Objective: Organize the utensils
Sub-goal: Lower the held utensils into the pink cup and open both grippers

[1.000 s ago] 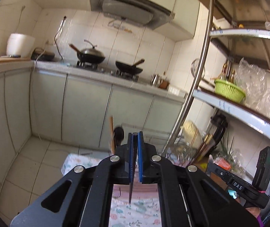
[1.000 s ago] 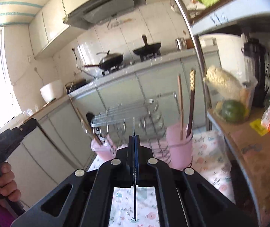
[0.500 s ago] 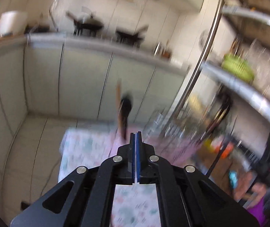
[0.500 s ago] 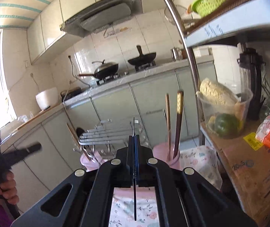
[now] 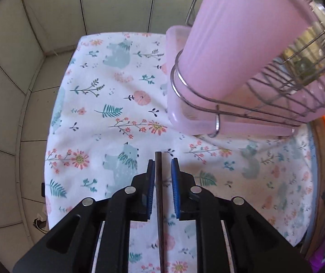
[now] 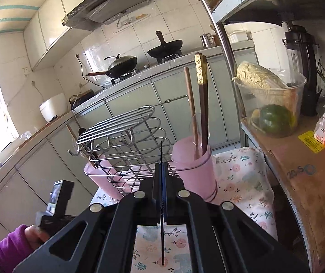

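Observation:
In the left wrist view my left gripper (image 5: 163,162) points down at the floral tablecloth (image 5: 98,113), jaws slightly apart, with a dark chopstick (image 5: 159,193) lying between the blue pads. A pink cup (image 5: 237,36) in a wire rack (image 5: 207,104) stands just ahead to the right. In the right wrist view my right gripper (image 6: 162,165) is shut on a thin metal utensil (image 6: 161,204). Ahead of it stands the wire rack (image 6: 126,132) with a pink cup (image 6: 194,170) holding two chopsticks (image 6: 202,104).
A pink drip tray (image 5: 185,118) lies under the rack. A cardboard box (image 6: 298,170) with a tub of vegetables (image 6: 269,107) stands on the right. Kitchen cabinets and a stove with pans (image 6: 121,64) are behind. The table edge drops to floor tiles on the left (image 5: 32,136).
The left gripper has tilted from looking across the kitchen to looking down at the tablecloth, and its jaws have parted around the chopstick. The right gripper has moved slightly nearer the rack, still shut.

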A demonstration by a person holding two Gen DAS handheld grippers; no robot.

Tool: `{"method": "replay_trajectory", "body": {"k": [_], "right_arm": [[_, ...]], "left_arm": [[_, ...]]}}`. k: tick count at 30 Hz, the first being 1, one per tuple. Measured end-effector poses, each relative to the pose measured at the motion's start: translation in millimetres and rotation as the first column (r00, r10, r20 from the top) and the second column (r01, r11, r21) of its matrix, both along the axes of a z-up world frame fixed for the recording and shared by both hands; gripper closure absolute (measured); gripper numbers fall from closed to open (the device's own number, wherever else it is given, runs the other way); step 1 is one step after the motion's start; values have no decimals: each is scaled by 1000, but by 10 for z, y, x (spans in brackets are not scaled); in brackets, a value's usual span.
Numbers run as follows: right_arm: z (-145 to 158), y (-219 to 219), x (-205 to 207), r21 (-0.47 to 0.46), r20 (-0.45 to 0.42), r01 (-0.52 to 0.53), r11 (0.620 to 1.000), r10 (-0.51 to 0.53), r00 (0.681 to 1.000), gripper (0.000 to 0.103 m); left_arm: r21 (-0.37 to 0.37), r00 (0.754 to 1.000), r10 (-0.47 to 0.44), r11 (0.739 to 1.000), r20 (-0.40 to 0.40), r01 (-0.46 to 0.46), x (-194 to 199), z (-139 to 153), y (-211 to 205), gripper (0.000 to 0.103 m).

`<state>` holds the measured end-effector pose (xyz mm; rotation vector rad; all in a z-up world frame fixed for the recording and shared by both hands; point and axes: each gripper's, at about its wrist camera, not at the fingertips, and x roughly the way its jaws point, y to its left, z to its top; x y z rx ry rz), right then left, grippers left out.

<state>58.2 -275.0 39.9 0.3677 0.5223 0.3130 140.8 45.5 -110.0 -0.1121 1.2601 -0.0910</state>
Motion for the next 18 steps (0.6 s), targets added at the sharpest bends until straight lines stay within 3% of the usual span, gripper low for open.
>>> {"method": "replay_trajectory", "body": {"k": [3, 9, 14, 18], "right_arm": [[-48, -22, 34, 1, -10, 2, 1000, -2, 1000, 102], [-56, -71, 43, 6, -8, 16, 1000, -16, 1000, 102], [26, -145, -17, 15, 24, 55, 998, -55, 998, 102], [151, -218, -56, 15, 58, 91, 996, -92, 994, 102]], "left_arm": [[20, 1000, 4, 1000, -23, -4, 105, -131, -32, 89], [19, 998, -1, 1000, 63, 0, 30, -62, -46, 97], [-99, 977, 16, 995, 212, 5, -311, 398, 59, 97], [-176, 922, 48, 984, 384, 22, -629, 913, 174, 98]]}}
